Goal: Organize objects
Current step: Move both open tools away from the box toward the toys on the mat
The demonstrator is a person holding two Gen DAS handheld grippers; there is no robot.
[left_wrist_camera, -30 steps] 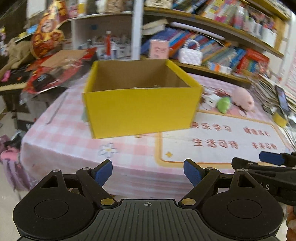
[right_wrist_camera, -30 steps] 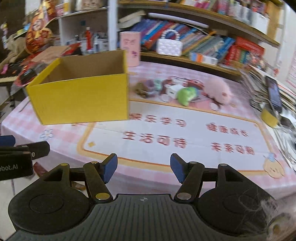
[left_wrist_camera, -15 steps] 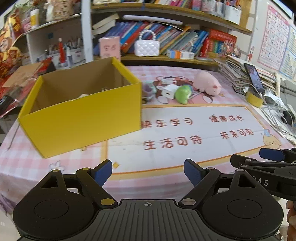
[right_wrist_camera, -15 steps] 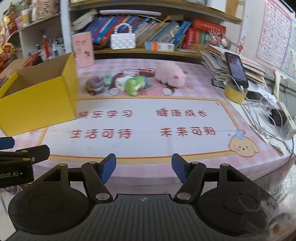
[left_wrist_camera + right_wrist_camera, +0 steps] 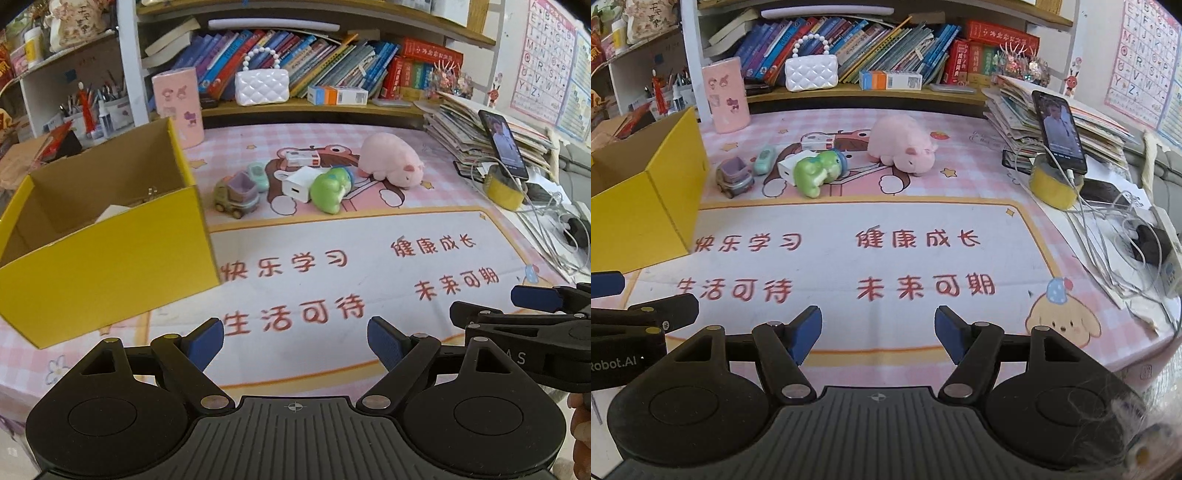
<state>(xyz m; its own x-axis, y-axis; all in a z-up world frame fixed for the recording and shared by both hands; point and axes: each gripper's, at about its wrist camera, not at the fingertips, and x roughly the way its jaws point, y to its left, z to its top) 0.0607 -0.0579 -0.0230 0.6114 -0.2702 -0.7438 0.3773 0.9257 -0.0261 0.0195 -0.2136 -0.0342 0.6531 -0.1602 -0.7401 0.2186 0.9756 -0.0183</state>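
Observation:
A yellow cardboard box (image 5: 110, 254) stands open at the table's left, also in the right wrist view (image 5: 646, 192). Behind the printed mat lie a pink plush pig (image 5: 391, 160) (image 5: 903, 147), a green toy (image 5: 330, 188) (image 5: 816, 171), a white charger (image 5: 301, 182), a small truck toy (image 5: 236, 194) (image 5: 735, 177), a teal toy car (image 5: 258, 176) (image 5: 764, 158) and a small white box (image 5: 303, 158). My left gripper (image 5: 295, 341) and right gripper (image 5: 878, 332) are open and empty, near the table's front edge, far from the toys.
A phone (image 5: 1058, 131) leans on a yellow tape roll (image 5: 1052, 184) at the right, with cables (image 5: 1108, 229) and a stack of papers (image 5: 1034, 110). A pink cylinder (image 5: 726, 98) and a white purse (image 5: 810, 72) stand at the back by bookshelves.
Both views have swung right, from the yellow box toward the toys and the middle of the mat. Both grippers stay open and empty.

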